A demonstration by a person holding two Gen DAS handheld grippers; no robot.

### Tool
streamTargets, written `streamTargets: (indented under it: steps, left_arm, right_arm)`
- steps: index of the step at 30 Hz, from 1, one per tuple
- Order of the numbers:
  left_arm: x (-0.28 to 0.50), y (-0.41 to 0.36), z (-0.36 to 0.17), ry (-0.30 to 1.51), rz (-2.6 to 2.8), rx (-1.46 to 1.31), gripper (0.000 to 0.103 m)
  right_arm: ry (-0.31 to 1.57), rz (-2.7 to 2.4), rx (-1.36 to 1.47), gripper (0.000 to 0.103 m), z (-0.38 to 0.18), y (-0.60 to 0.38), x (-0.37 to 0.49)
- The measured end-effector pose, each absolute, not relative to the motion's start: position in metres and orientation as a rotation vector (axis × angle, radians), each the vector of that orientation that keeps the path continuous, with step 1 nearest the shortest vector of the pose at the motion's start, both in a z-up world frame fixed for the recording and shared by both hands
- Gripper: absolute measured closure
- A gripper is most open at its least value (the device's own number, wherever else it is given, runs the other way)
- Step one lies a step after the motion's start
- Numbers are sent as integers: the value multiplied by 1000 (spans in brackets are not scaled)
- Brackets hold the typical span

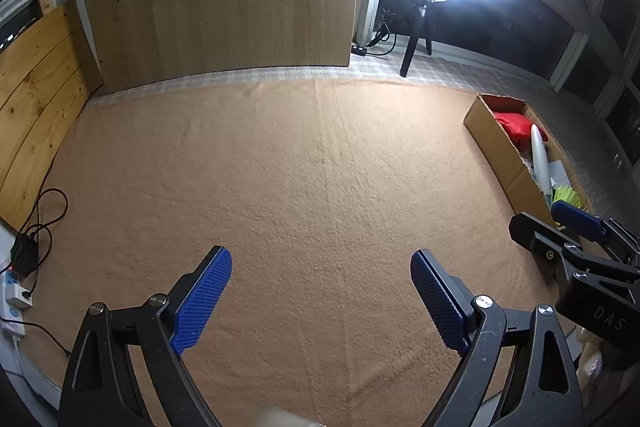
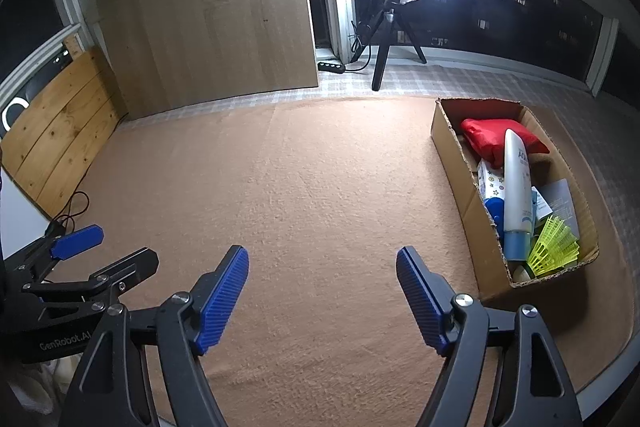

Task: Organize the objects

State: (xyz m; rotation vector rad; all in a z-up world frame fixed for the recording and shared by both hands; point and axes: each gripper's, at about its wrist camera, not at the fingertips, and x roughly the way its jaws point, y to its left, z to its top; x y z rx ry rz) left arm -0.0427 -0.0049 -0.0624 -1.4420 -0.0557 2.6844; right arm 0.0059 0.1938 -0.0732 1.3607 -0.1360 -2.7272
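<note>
A cardboard box (image 2: 456, 151) lies on the tan carpet at the right. In it are a red pouch (image 2: 490, 137), a white tube with a blue cap (image 2: 516, 187), a starred packet (image 2: 490, 183) and a yellow shuttlecock (image 2: 554, 243). The same box (image 1: 504, 155) shows at the right edge of the left wrist view. My right gripper (image 2: 322, 267) hovers over bare carpet left of the box, open, nothing between its blue pads. My left gripper (image 1: 320, 267) is also open over bare carpet, holding nothing. Each gripper appears at the side of the other's view: the left gripper (image 2: 116, 247), the right gripper (image 1: 548, 219).
A ring light on a tripod (image 2: 384, 39) stands at the back, beside a power strip (image 2: 331, 67). A tall wooden panel (image 2: 216, 27) and a pine board (image 2: 56, 131) lean along the back and left. Cables and a plug strip (image 1: 20, 267) lie at the left edge.
</note>
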Motion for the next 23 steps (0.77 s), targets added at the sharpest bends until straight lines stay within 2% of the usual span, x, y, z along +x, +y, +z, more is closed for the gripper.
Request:
streamTargets:
  steps: [23]
  left_arm:
    - [-43,-3,-68,-23,2718,-1429,7]
  right_arm:
    - [-144,-2713,1389,29,-81,191,2]
